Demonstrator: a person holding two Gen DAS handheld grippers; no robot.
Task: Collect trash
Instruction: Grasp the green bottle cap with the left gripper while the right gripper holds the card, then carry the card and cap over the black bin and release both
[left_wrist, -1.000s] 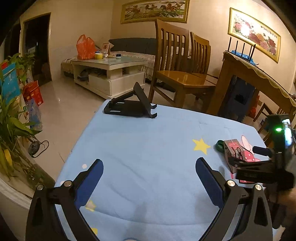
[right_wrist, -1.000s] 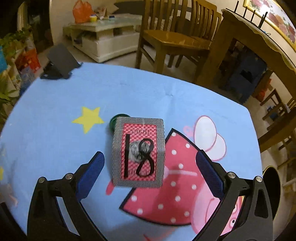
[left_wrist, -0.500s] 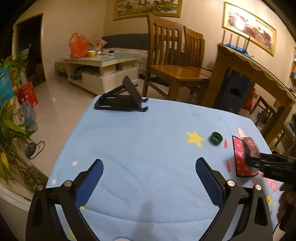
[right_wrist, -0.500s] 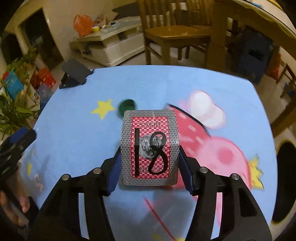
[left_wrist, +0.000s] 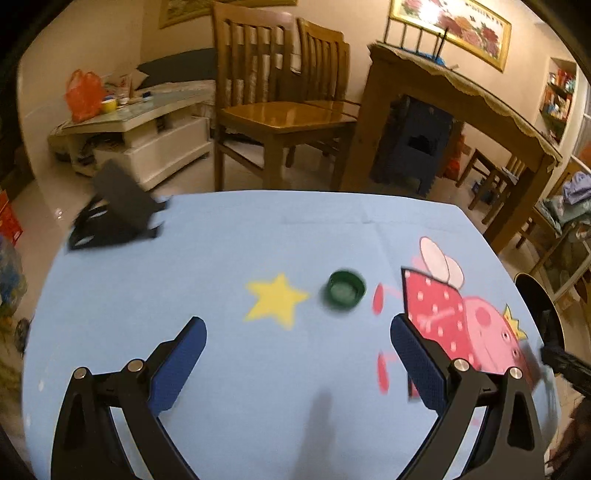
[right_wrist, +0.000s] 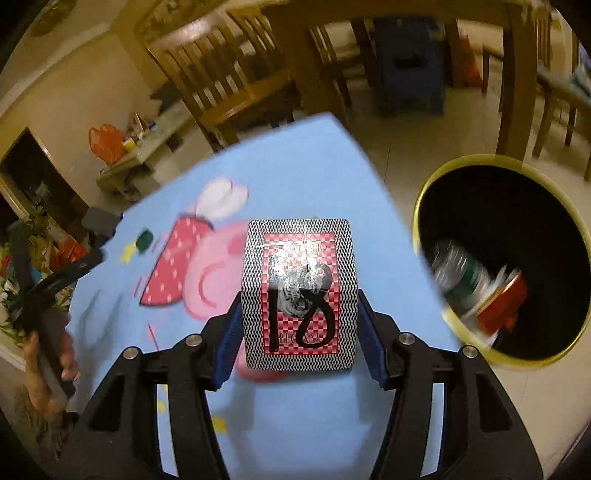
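Your right gripper (right_wrist: 299, 314) is clamped on the card box (right_wrist: 300, 295) — bin (right_wrist: 428, 199) sits to its right, off the table edge. Left gripper (left_wrist: 295, 354) is wide open, empty — cap (left_wrist: 346, 289) just ahead.

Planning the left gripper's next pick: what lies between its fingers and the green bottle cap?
Only bare blue tablecloth before the green cap, in the left wrist view.

The left gripper (left_wrist: 295, 354) is hovering low over the counter (left_wrist: 229, 369) with its jaws standing wide apart and nothing between them. The right gripper (right_wrist: 300, 325) is clamping its blue pads (right_wrist: 229, 338) against both sides of the card box (right_wrist: 301, 295), lifted above the counter edge. The person's left hand (right_wrist: 50, 373) is gripping its handle.
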